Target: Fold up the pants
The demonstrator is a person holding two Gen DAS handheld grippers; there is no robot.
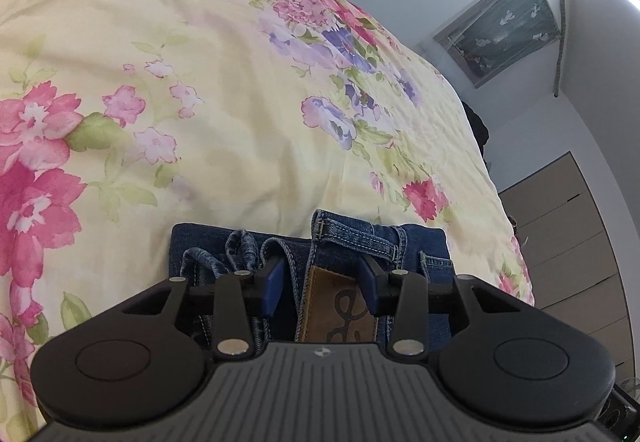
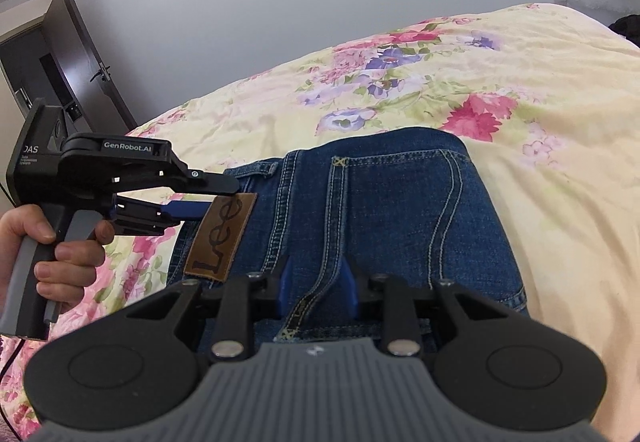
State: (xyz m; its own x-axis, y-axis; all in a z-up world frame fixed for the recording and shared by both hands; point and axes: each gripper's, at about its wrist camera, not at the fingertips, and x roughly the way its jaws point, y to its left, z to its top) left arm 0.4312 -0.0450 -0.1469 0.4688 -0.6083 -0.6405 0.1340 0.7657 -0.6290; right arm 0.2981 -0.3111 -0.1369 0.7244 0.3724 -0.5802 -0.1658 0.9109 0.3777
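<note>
While the left gripper (image 1: 322, 282) stands with its jaws parted on either side of the brown leather patch (image 1: 332, 306) at the waistband, pads clear of the cloth, the right gripper (image 2: 314, 290) sits narrower, its blue pads (image 2: 346, 288) astride a stitched seam of the jeans (image 2: 380, 210); whether they pinch it I cannot tell. One pair of jeans lies bunched near the front edge of the floral bedspread (image 1: 200, 82), which stretches bare beyond. Two grippers show, and one hand (image 2: 48, 254) holding the left one.
</note>
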